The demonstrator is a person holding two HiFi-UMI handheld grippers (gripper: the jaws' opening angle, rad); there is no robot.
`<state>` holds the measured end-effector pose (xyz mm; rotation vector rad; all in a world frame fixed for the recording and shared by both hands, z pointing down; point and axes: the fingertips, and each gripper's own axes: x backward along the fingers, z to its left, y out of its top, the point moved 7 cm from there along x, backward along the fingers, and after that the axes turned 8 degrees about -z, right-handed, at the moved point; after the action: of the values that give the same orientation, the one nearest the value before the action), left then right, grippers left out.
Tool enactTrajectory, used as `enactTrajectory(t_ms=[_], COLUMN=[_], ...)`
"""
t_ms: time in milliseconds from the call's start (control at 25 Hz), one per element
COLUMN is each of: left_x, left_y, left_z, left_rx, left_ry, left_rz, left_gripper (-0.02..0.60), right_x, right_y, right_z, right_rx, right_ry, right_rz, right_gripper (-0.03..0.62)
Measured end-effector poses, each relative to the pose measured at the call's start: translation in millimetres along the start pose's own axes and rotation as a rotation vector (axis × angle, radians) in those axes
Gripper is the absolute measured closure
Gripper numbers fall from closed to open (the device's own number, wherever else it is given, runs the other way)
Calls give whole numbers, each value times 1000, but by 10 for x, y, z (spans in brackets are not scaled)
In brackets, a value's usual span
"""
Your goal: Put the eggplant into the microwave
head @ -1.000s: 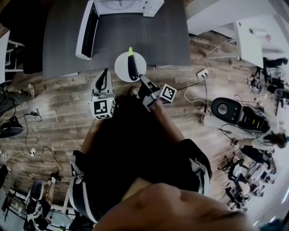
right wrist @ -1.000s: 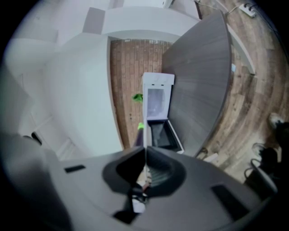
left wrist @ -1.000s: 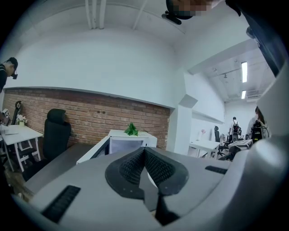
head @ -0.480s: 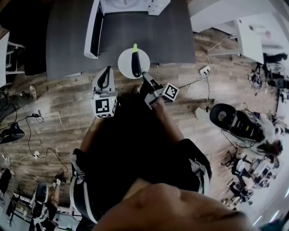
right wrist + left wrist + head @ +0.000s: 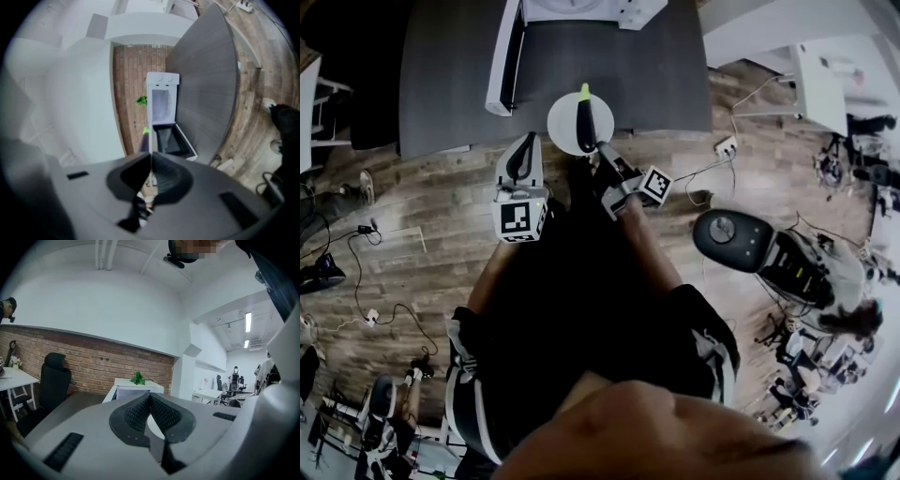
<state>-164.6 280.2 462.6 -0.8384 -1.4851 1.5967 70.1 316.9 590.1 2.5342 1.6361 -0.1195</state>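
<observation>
A dark eggplant [image 5: 584, 127] with a green tip lies on a round white plate [image 5: 562, 126] at the near edge of the dark grey table [image 5: 450, 84]. My right gripper [image 5: 602, 148] is shut on the plate's near rim. In the right gripper view the plate shows edge-on between the jaws of the right gripper [image 5: 150, 157], with the eggplant [image 5: 144, 142] above them. The white microwave [image 5: 581, 9] stands at the table's far side, its door [image 5: 504, 58] swung open. My left gripper [image 5: 522, 161] is shut and holds nothing, left of the plate.
A power strip [image 5: 727, 145] and cables lie on the wooden floor to the right. A dark round machine [image 5: 731, 239] sits on the floor beside me. A black office chair [image 5: 52, 380] and a white desk [image 5: 14, 378] stand by the brick wall.
The plate with the eggplant and both grippers have shifted forward towards the table and microwave. The dark round machine on the floor has come closer on the right.
</observation>
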Motion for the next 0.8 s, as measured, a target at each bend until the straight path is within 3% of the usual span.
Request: enactTrajectory(t_ms=[240,800], left_x=[-108,-946], left_y=[-32,-64], left_z=[20,40], left_rx=[34,-3], left_ry=[34,70], left_rz=[9,-1], left_gripper=[545,545], right_x=[-217,-896], right_y=[81,712], right_z=[46,129], right_rx=[-6,21], right_ry=[19,14], right_rz=[30,106], right_gripper=[557,557])
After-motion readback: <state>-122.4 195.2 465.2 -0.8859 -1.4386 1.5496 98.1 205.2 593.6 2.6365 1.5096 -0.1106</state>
